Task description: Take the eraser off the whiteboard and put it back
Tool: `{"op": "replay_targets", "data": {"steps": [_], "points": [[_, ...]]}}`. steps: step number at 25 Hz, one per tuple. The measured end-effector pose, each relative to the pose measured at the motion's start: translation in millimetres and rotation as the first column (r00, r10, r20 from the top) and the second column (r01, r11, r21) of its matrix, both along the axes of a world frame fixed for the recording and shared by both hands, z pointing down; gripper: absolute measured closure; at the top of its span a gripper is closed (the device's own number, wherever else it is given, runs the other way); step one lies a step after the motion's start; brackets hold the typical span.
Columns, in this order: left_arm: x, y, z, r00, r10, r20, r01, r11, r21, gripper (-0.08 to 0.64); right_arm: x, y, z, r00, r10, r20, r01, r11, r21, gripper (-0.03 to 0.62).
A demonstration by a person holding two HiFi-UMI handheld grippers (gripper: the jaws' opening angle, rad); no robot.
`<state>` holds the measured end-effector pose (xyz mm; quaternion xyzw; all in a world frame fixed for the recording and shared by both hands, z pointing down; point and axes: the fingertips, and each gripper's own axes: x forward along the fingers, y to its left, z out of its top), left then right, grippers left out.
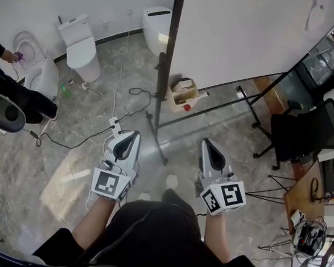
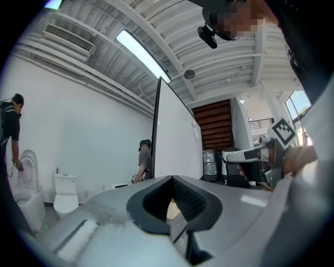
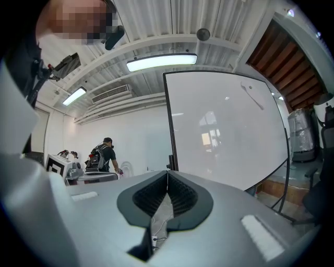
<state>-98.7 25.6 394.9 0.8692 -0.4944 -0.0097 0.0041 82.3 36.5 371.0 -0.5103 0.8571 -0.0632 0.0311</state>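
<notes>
The whiteboard [image 1: 242,38] stands on a black frame ahead of me and to the right; it also fills the right gripper view [image 3: 224,130]. At its lower left corner hangs a beige holder [image 1: 183,95] with a pale and dark block in it; I cannot tell if that block is the eraser. A red-capped marker [image 1: 187,107] lies on the ledge beside it. My left gripper [image 1: 134,134] [image 2: 171,176] and right gripper [image 1: 205,142] [image 3: 167,172] point level toward the board, well short of it. Both are shut with nothing between the jaws.
The board's stand leg [image 1: 158,141] runs along the floor between the grippers. Cables and a power strip [image 1: 115,125] lie ahead on the left. Toilets [image 1: 82,47] and a crouching person [image 1: 10,90] are far left. A black office chair [image 1: 304,131] and a desk are on the right.
</notes>
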Motion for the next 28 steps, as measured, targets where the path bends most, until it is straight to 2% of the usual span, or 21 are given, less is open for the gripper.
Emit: {"op": "replay_targets", "data": {"steps": [9,17,28], "points": [[35,-49,-7,0.998,-0.060,0.009,0.060,0.998,0.015,0.554,25,-62,11,0.996,-0.092,-0.003,0.091,0.996,-0.023,0.581],[64,-81,-5,0.993,-0.117,0.028,0.117,0.993,0.018,0.554,30,-101,27,0.980,-0.196,-0.038,0.194,0.980,-0.046,0.581],[65,-105,-5,0.981,-0.191,0.020,0.191,0.982,0.000,0.554,28,-147,30,0.968,-0.245,-0.048,0.242,0.969,-0.055,0.581]]}}
